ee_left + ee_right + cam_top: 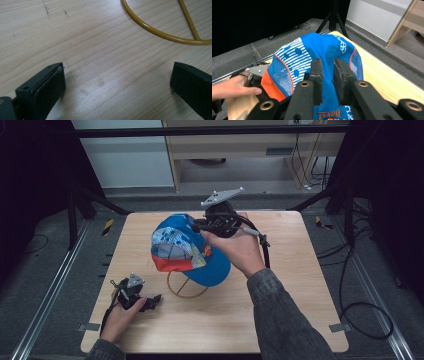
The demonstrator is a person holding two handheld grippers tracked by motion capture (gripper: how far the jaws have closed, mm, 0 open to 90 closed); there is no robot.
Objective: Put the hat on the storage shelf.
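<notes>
Item: cap [187, 247], pinched at its crown by right tool [200, 226] over wire stand [186, 289]. Left tool [154, 301] wide open, empty, on surface [300, 285]. Step, judged: seating or lifting; next needs steady, level travel.

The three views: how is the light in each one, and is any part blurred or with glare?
High view: the table is evenly lit, the surroundings are dark, the picture slightly soft. Left gripper view: sharp wood grain, a pale sheen between the jaws, a thin shadow beside the yellow wire stand. Right gripper view: the near jaws are blurred, the cap is sharper, the background black at left.
</notes>
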